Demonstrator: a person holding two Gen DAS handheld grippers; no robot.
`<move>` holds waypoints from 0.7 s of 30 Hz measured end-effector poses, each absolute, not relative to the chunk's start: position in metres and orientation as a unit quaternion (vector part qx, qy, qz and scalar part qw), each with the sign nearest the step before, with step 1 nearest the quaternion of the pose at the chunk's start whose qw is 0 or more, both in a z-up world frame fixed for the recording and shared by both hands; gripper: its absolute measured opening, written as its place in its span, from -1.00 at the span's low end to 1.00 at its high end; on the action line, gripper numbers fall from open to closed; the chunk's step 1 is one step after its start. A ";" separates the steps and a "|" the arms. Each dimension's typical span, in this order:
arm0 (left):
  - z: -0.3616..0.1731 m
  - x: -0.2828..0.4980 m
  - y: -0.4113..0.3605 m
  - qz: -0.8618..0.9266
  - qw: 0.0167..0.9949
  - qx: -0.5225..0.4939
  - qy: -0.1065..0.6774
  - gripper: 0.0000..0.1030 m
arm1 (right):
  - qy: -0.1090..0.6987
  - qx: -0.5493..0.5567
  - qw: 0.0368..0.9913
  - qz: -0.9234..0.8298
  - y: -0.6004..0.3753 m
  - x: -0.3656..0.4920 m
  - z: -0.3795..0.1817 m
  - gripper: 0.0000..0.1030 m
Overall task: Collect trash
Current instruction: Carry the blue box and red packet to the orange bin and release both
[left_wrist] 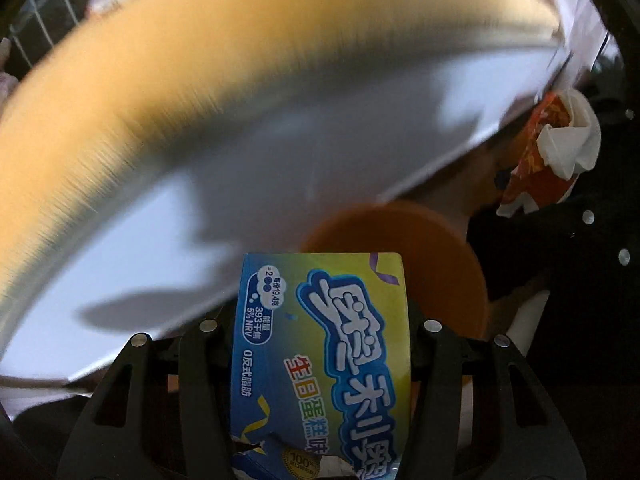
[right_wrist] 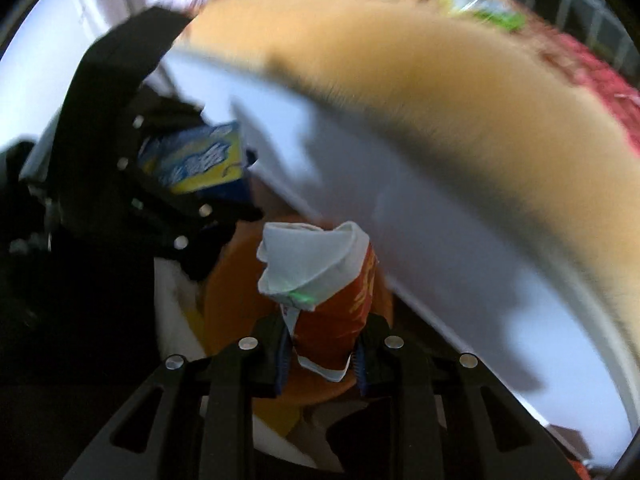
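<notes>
A blue-and-yellow printed cardboard snack box [left_wrist: 320, 360] with white Chinese lettering and a torn near end sits clamped between the black fingers of the left claw [left_wrist: 316, 328], pointing forward along them. The right claw [right_wrist: 320, 344] is clenched on a crumpled orange-red paper cup [right_wrist: 336, 320] with a wad of white tissue paper [right_wrist: 308, 260] stuffed in its open mouth. In the right wrist view the left claw [right_wrist: 192, 184] appears up and to the left, its box [right_wrist: 200, 160] sticking out toward the cup. In the left wrist view the cup [left_wrist: 540, 148] hangs to the upper right, apart from the box. Below both claws lies a round orange bin [left_wrist: 440, 264], with both pieces of trash above or close to its rim. Just beyond runs the blurred edge of a white-fronted desk with a tan wooden top [left_wrist: 240, 80], and a wire grid [left_wrist: 44, 12] shows behind it.
</notes>
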State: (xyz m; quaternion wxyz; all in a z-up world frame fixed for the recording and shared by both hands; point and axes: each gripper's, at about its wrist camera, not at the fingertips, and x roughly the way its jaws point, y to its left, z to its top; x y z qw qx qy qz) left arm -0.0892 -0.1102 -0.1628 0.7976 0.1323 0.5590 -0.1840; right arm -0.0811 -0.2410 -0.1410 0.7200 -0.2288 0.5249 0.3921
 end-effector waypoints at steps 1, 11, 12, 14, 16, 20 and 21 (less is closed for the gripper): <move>-0.177 -0.089 -0.112 -0.178 0.786 0.141 0.574 0.01 | 0.542 -0.231 0.705 0.395 -0.239 -0.080 -0.154 -0.52; -0.256 -0.086 -0.124 -0.169 0.693 0.188 0.675 0.01 | 0.647 -0.250 0.616 0.374 -0.232 -0.071 -0.244 -0.51; -0.260 -0.085 -0.125 -0.171 0.689 0.188 0.679 0.01 | 0.651 -0.249 0.612 0.374 -0.231 -0.071 -0.249 -0.51; -0.267 -0.084 -0.126 -0.173 0.680 0.184 0.688 0.01 | 0.662 -0.247 0.601 0.374 -0.228 -0.069 -0.257 -0.51; -0.274 -0.083 -0.126 -0.171 0.673 0.179 0.697 0.01 | 0.669 -0.246 0.594 0.373 -0.229 -0.070 -0.262 -0.48; -0.282 -0.078 -0.125 -0.159 0.663 0.183 0.708 0.03 | 0.680 -0.245 0.590 0.360 -0.238 -0.069 -0.272 0.32; -0.283 -0.079 -0.125 -0.155 0.661 0.184 0.710 0.04 | 0.679 -0.245 0.594 0.355 -0.239 -0.068 -0.272 0.41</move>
